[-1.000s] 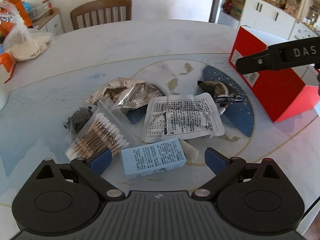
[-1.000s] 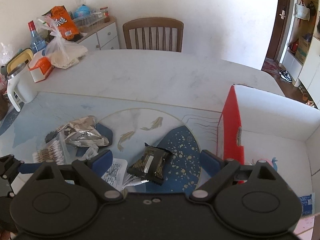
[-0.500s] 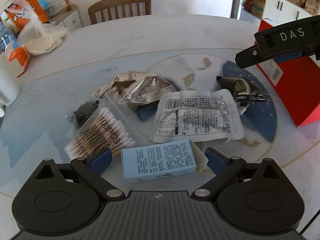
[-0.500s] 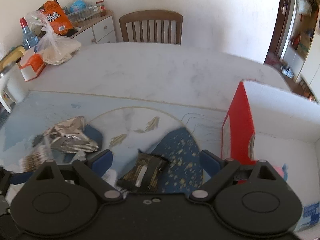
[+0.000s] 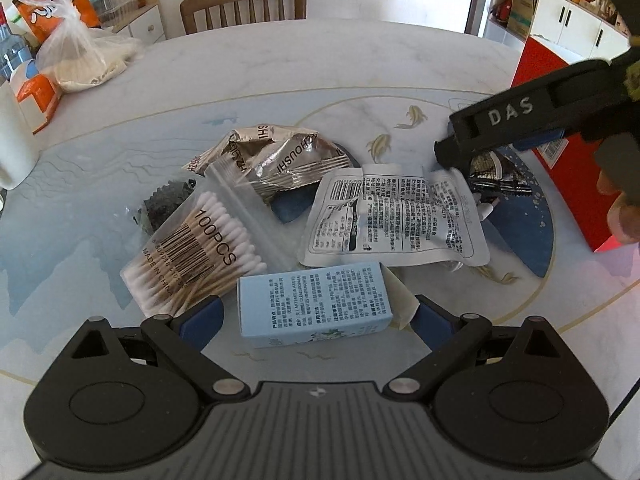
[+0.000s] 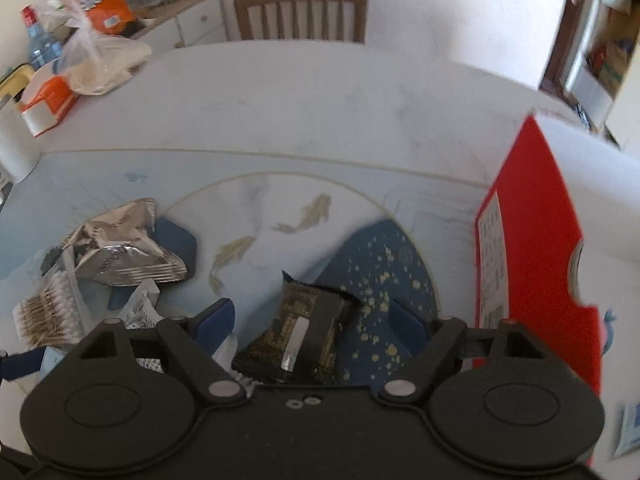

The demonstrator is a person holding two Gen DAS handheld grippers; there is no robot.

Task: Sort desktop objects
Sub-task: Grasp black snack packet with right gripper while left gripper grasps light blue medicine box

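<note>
Two grippers, both with jaws spread wide and nothing in them. Right gripper (image 6: 310, 322) has dropped down and forward over the last second: the dark snack packet (image 6: 308, 330) was well ahead of its fingers, now it sits right between the blue pads (image 6: 214, 316), partly hidden under the gripper body. No contact that I can see (frame is motion-blurred, so it is probably not settled). From the left wrist view the right gripper's finger comes in from the right, with its tip just over that same packet (image 5: 498, 178).

Left gripper (image 5: 316, 320) has eased closer to the pile. The light blue carton (image 5: 312, 304) lies between its pads, apart from both, flat on the table (image 5: 280, 64).

Rest of the clutter is unmoved: cotton swab bag (image 5: 192, 256), silver foil packets (image 5: 280, 160), white printed pouch (image 5: 396, 216), all overlapping mid-table. Red box (image 6: 532, 264) stands open just right of the dark packet, white inside.

Read: the right side is lined up for a pinch on the dark packet, and the red box looks like the likely drop (short carry). Left looks staged for the carton. Sorting is barely started, since the pile is almost all on the table. Risk: the packet is crinkly and lies slightly skewed, so the closing pads may skid it.
</note>
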